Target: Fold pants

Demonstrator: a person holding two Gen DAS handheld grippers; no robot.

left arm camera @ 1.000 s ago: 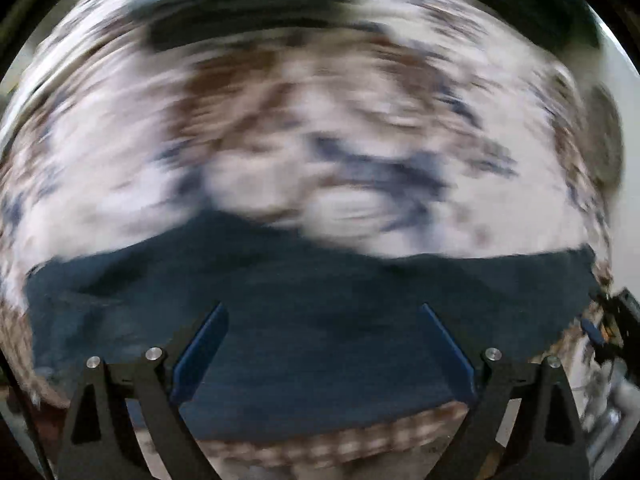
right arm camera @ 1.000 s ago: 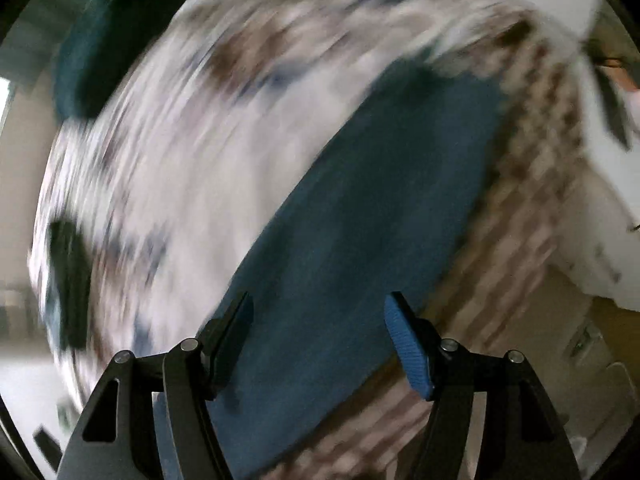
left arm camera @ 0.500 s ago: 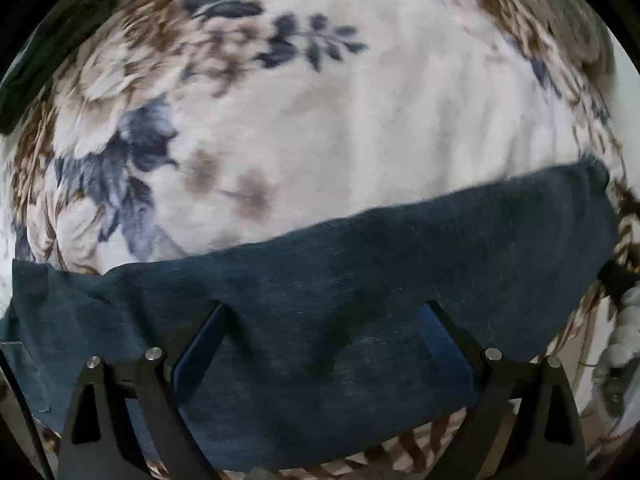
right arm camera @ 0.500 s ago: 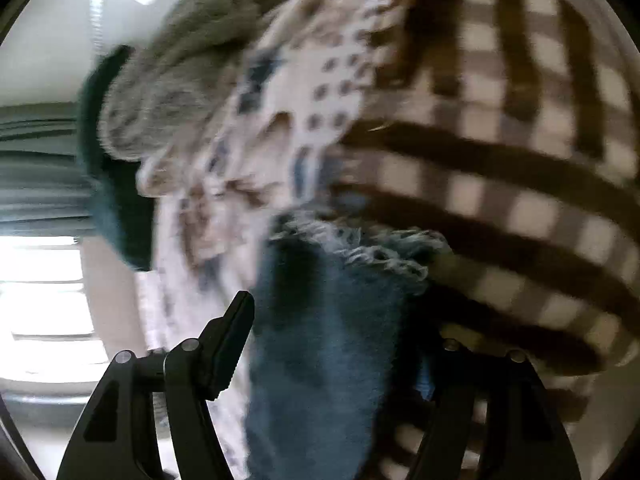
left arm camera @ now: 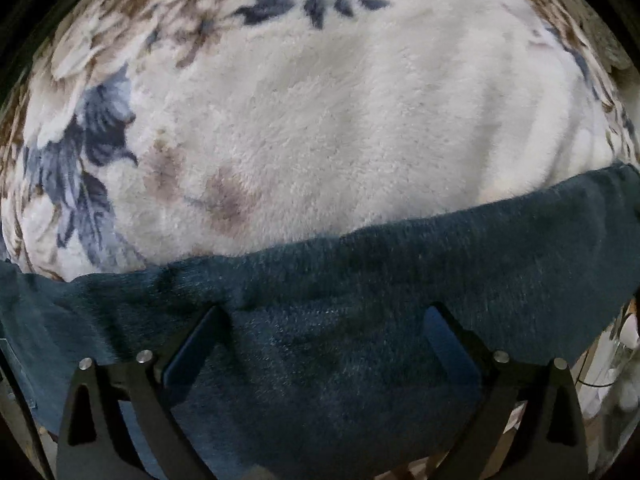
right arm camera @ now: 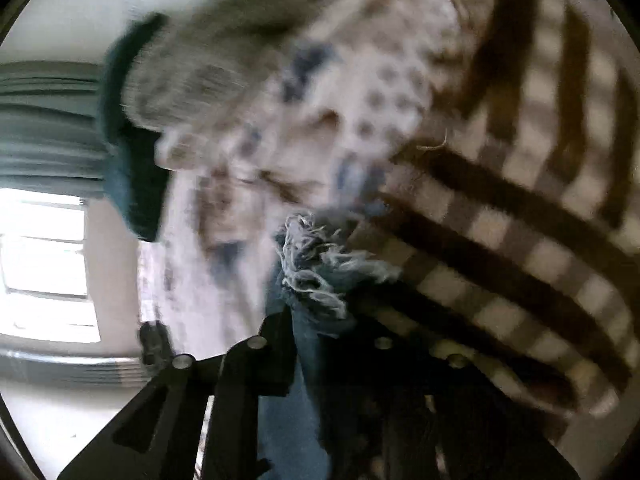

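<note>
Pants (left arm camera: 360, 320): dark-blue denim, frayed hem, just pinched in closing right tongs (right arm camera: 332, 344); left tongs (left arm camera: 324, 344) newly wider, spread.

Open floral blanket (left arm camera: 340, 128) is left free toward twelve o'clock; passage at six o'clock is blocked by the pants (left arm camera: 360, 320).

Left wrist straight down, right wrist slanting, both close over the pants (left arm camera: 360, 320).
</note>
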